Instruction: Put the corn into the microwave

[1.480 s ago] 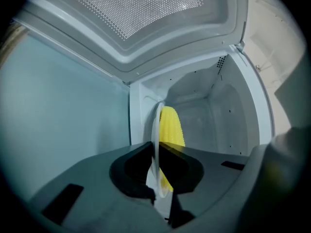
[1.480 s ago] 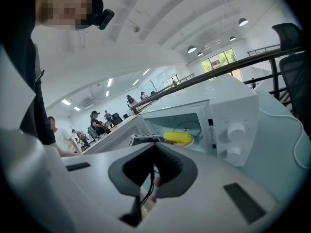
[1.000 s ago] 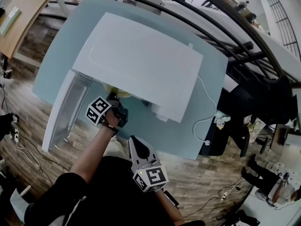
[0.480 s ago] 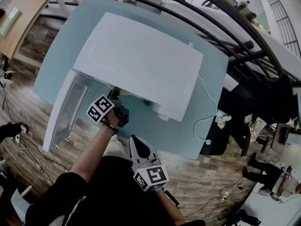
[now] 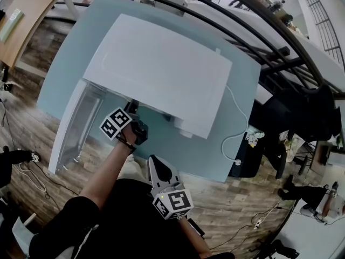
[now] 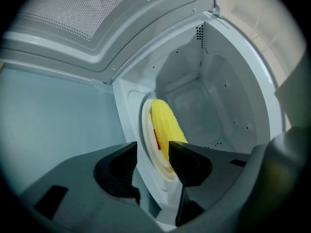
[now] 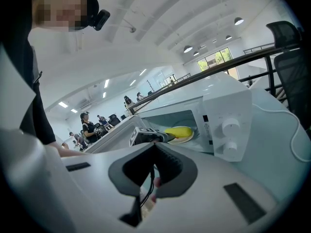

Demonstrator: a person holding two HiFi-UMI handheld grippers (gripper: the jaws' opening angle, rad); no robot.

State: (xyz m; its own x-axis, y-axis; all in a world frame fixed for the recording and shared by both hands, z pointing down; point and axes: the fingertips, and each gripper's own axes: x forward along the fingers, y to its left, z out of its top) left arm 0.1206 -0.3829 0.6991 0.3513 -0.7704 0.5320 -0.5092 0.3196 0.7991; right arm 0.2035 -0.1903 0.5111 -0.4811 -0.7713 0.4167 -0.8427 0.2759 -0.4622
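Corn (image 6: 167, 125) is already in the microwave (image 5: 161, 63), lying on the plate (image 6: 146, 130) inside the cavity. Door (image 5: 75, 123) hangs wide open on the left.

Left gripper (image 6: 153, 152) is at the cavity mouth. Its jaws have just been opening and now stand apart. The pads press on nothing; corn and plate sit just past the tips, free of them.

Right gripper (image 7: 154, 147) is held back near the body, well apart from the microwave. Its jaws are closed together, with nothing between them.

Step in hand, as I read it: the release. Placing looks done and the corn is let go.

Next move likely: pull the left gripper straight back out of the cavity without clipping the plate rim or nudging the corn, then clear the door's swing. The task says nothing about shutting the door, so that may be all.

Risk: a jaw catching the plate on the way out and dragging it toward the counter (image 5: 215, 155).
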